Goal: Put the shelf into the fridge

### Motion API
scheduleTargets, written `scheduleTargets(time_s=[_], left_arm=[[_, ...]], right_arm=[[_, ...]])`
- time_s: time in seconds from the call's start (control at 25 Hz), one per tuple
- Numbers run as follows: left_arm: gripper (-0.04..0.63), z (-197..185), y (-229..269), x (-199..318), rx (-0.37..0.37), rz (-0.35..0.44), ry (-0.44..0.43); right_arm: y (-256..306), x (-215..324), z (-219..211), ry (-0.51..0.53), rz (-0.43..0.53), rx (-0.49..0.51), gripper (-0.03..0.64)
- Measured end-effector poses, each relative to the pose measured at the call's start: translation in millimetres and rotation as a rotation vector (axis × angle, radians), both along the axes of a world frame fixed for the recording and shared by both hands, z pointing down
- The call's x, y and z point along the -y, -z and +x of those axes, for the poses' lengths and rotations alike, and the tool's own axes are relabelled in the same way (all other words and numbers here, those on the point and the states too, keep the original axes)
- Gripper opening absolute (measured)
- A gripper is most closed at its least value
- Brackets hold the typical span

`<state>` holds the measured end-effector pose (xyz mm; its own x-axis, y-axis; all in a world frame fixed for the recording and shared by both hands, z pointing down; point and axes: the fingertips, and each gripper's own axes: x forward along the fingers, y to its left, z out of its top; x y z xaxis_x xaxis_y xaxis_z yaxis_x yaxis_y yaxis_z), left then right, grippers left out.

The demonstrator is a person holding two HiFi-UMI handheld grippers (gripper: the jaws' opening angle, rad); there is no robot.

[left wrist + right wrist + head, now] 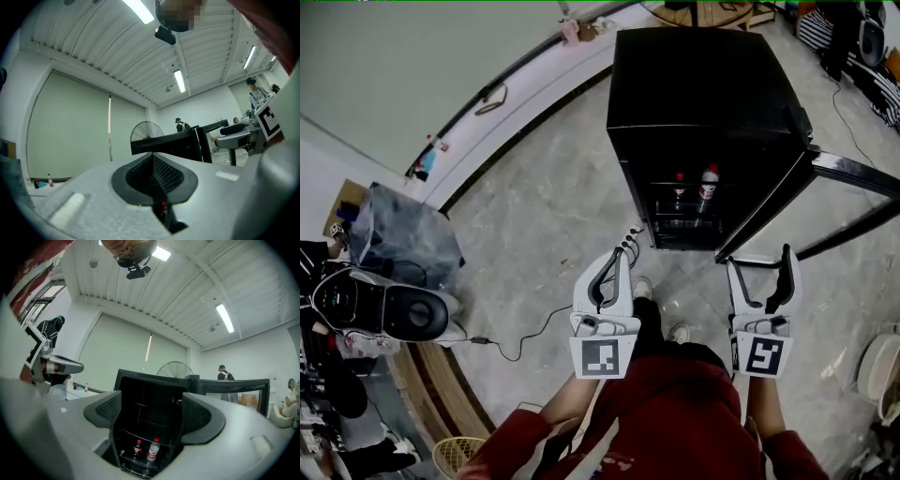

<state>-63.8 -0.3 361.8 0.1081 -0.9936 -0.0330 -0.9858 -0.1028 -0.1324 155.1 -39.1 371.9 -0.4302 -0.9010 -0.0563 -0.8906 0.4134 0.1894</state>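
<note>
The black fridge (703,94) is seen standing on the pale floor (544,216) with its door (853,172) swung wide open to the right, so the inside is pretty easy to look into. Both grippers are held out level in front of it, side by side and well apart, and nothing is being gripped by either one. The left gripper (623,255) is shown with its jaws brought together, the dark pads (166,173) meeting at the tips with only a thin slit left nearer the camera. The right gripper (759,262) is seen with its jaws spread wide, and the fridge (140,377) is framed right in the gap between its pads (201,416). As for the shelf (147,437), it's found already inside the fridge: a thin clear one sitting across the lower part, just above two red-capped bottles (153,449) that are parked on the level below. The same bottles (709,185) can be spotted from the head view too. A black cable (525,337) is left trailing on the floor to the left.
</note>
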Motion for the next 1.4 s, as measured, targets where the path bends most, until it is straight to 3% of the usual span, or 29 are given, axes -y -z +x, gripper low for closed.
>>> scheduleTargets(time_s=[0.28,0.8,1.4], left_arm=[[-0.002,10,-3,9,-0.005,-0.008,-0.033],[-0.002,24,-10,9,-0.013,-0.025,-0.027],[-0.002,39,-14,18,-0.026,-0.045,-0.044]], right_arm=[[7,-2,6,-0.025,0.002,0.012,0.344],[2,3,8,-0.015,-0.020,0.015,0.001],[0,9,17,-0.005,-0.073,0.070,0.000]])
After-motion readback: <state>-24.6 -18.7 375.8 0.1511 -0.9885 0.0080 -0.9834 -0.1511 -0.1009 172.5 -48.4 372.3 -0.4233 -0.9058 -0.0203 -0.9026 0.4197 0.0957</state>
